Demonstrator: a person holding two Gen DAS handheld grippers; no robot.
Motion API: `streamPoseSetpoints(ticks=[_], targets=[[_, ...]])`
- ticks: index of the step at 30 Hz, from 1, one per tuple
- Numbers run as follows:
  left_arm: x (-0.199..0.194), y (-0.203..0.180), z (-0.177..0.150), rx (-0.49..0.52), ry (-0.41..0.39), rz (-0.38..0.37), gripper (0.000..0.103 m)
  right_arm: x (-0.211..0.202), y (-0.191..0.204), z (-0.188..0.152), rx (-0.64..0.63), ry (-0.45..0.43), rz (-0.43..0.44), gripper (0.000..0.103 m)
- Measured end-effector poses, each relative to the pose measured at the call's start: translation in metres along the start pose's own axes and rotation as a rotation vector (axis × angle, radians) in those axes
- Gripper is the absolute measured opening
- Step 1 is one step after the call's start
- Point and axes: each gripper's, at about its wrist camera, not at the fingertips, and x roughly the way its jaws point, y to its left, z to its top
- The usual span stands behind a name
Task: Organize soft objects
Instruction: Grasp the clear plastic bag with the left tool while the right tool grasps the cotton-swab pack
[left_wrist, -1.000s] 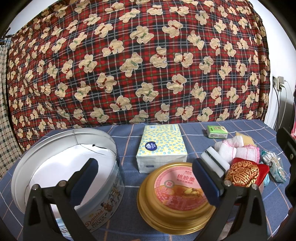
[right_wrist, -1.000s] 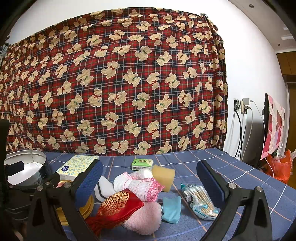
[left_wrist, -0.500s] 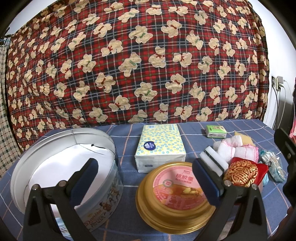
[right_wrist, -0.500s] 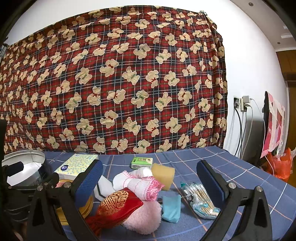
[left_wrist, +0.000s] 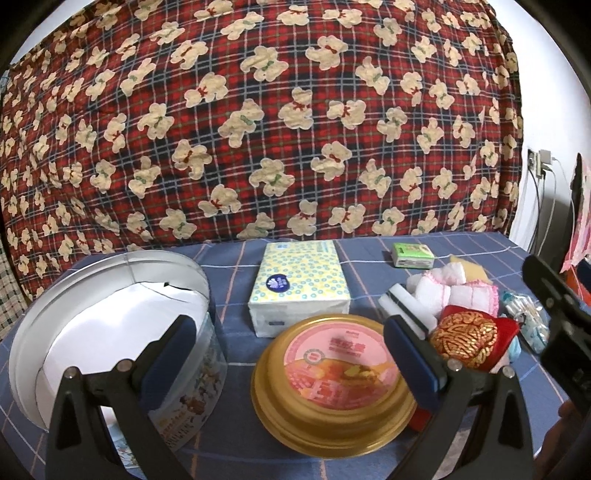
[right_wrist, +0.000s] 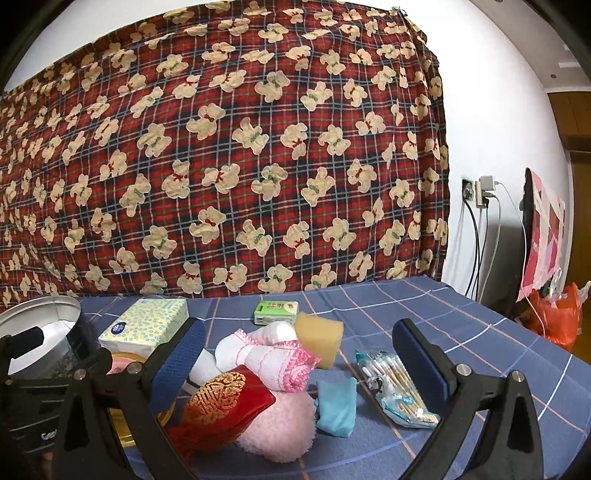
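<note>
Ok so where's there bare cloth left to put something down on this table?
Free: the right side past the cotton swabs, and the back strip behind the green box. A narrow gap runs between the tin and the tissue pack. Crowded: the pile around the pink towel, red pouch and sponge.

no text reads clearly; the gold lid (left_wrist: 334, 384) bears blurred red characters.

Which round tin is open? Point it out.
The silver tin on the left: its top is off, showing a bare white inside. The gold tin beside it has a pink-labelled lid on it.
</note>
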Motion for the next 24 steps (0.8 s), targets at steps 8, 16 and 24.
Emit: streamPoseSetpoints(ticks=[8,16,24], targets=[[-0.013,-0.006,-0.004,0.017,-0.010,-0.035,0.103,0.008,-0.003,0.000,0.011,0.044,-0.012,0.103],[-0.032,-0.017,-0.011,0.043,-0.018,-0.078,0.103,0.009,-0.005,-0.001,0.009,0.059,-0.006,0.103],[-0.043,-0.028,-0.017,0.063,-0.004,-0.094,0.103,0.004,-0.010,-0.002,-0.018,0.062,-0.001,0.103]])
